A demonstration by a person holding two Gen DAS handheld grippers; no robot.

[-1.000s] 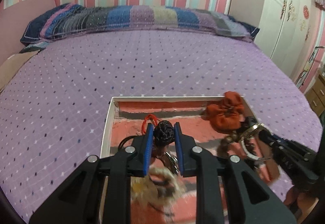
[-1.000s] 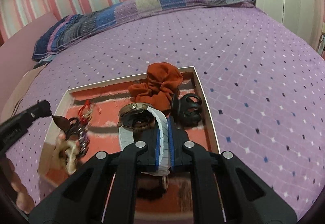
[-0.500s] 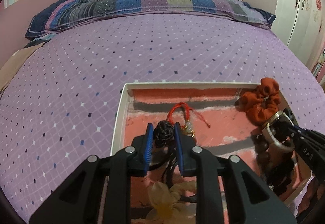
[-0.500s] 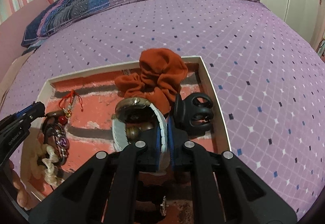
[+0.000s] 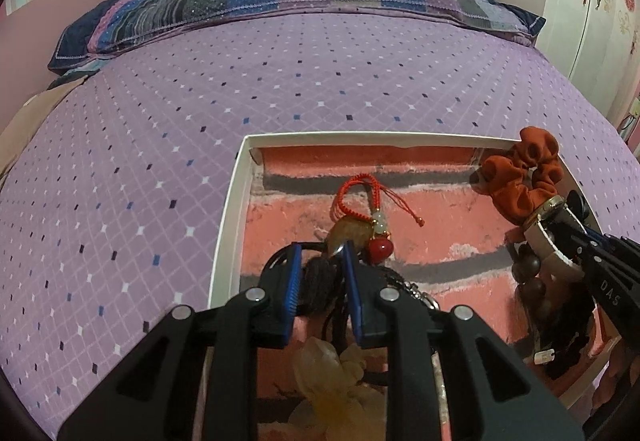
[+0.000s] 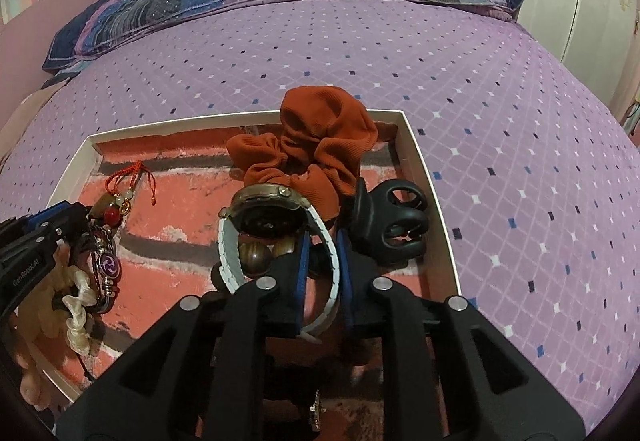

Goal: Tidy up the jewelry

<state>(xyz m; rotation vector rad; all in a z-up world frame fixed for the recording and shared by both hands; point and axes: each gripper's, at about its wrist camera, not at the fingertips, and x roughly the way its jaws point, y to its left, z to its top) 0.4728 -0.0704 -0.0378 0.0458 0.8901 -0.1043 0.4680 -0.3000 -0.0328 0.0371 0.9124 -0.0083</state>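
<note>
Resting on a purple diamond-print bedspread (image 5: 160, 145), a shallow white-rimmed tray (image 5: 230, 209) with a brick-print floor holds all the jewelry. Clenched on a dark knotted cord bundle (image 5: 320, 287): left gripper (image 5: 320, 281), low in the tray near its 7 o'clock corner, blue pads pressing both sides of the knot. Just beyond the tips, toward 12 o'clock: a red-cord charm (image 5: 370, 217) with a pale bead and a red bead. Below the jaws at 6 o'clock: a cream flower piece (image 5: 336, 369), blurred.

Opening: right gripper (image 6: 322, 273), jaws parting with the white strap of a watch (image 6: 272, 217) between them; strap nearer the right pad, firm contact not discernible. Watch face lying toward 11 o'clock of the tips, brown wooden beads (image 6: 256, 253) tucked beneath it.

Shown only from the right wrist: a black claw hair clip (image 6: 390, 221) at 2 o'clock of the tips, against the tray's right wall; a purple-medallion bracelet (image 6: 106, 265) and a pearly chain beside the left tool at 9 o'clock; fingertips under the tray's near left edge.

Shown in both: a rust-orange scrunchie (image 6: 316, 149) in the far right corner, touching the watch. Seen from the left wrist, only the right tool's tip over the watch at 3 o'clock, hair clip mostly hidden behind it.

Beyond the tray at 12 o'clock: a patchwork pillow (image 5: 280, 1) against a striped wall.
</note>
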